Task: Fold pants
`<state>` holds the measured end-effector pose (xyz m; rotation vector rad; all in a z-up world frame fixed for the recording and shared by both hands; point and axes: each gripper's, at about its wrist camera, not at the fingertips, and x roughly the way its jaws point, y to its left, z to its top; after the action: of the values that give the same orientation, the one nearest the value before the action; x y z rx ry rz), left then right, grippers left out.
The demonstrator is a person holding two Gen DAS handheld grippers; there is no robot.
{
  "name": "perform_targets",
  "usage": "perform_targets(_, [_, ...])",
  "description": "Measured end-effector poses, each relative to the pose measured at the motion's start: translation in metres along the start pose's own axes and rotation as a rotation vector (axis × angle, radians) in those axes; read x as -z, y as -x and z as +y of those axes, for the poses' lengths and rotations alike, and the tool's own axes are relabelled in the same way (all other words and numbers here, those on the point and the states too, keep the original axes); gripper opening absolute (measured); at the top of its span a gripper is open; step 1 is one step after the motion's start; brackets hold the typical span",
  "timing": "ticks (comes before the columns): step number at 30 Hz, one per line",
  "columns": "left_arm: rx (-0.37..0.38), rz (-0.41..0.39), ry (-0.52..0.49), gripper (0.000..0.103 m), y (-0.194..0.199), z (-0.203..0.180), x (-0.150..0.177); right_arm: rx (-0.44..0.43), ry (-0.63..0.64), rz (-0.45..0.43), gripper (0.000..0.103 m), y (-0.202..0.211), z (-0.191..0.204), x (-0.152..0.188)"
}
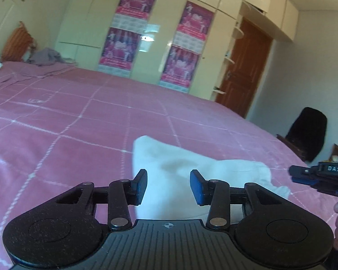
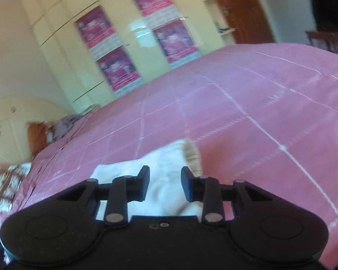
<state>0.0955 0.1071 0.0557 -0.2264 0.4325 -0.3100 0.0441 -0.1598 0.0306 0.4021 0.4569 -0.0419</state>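
Observation:
The white pants [image 1: 191, 168] lie folded into a compact bundle on the pink bedspread [image 1: 78, 117]. My left gripper [image 1: 168, 185] is open, its jaws apart just above the near side of the bundle, holding nothing. In the right wrist view the pants [image 2: 164, 168] show a beige ribbed cuff [image 2: 192, 155] at the far end. My right gripper [image 2: 165, 185] is open over them and empty. The right gripper [image 1: 315, 177] also shows at the right edge of the left wrist view, beside the bundle.
The pink bedspread [image 2: 259, 94] has a white grid pattern. Grey clothes [image 1: 46, 56] and an orange cushion [image 1: 17, 42] lie at the headboard. Cream wardrobes with pink posters [image 1: 133, 27] stand beyond the bed, a brown door [image 1: 245, 67] to their right, and a dark chair [image 1: 308, 132].

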Motion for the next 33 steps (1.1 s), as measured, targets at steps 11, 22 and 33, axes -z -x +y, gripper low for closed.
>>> perform_targets(11, [0.050,0.071,-0.038,0.042,-0.038,-0.013,0.014,0.071,0.229,0.171,0.017,-0.038,0.021,0.021])
perform_targets(22, [-0.063,0.240,-0.138,0.042,-0.099,-0.013,0.001,0.127,0.366,0.240,0.016,-0.086,0.030,0.023])
perform_targets(33, [-0.061,0.338,-0.184,0.044,-0.160,-0.013,-0.024,0.082,0.413,0.146,0.021,-0.100,0.046,-0.022])
